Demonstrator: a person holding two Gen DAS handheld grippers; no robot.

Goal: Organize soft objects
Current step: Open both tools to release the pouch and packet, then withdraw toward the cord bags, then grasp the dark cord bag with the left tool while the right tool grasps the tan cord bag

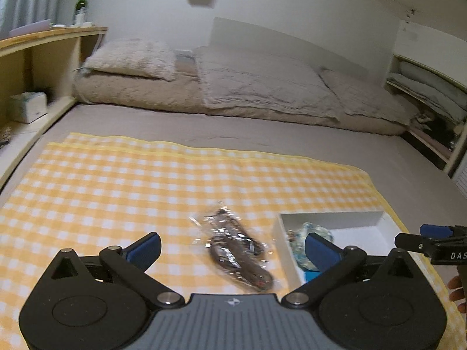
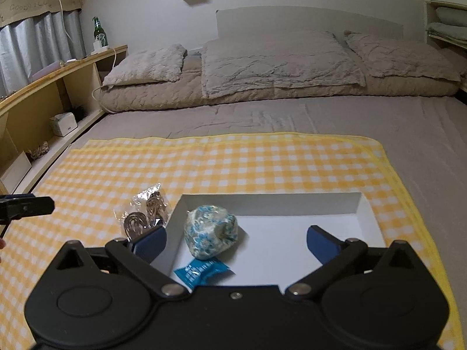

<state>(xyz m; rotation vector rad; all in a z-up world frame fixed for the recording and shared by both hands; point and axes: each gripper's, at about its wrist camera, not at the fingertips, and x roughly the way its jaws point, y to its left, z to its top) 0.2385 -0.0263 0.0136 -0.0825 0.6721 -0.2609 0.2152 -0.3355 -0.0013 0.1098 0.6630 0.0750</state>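
The left tool [image 1: 232,250] hangs wide open and empty over a clear packet of brown items [image 1: 238,255] on the checked cloth [image 1: 116,192] near the bed's foot edge, apparently next for the white box [image 2: 271,201], where a blue-patterned bundle [image 2: 210,231] lies under the open, empty right tool [image 2: 236,243].

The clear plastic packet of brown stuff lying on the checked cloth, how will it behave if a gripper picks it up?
The clear plastic packet looks crinkled and glossy, so it is probably slippery and may slide between the pads. It lies flat and limp on the yellow checked cloth, so it will likely sag when lifted by one end. It seems light and unlikely to roll.
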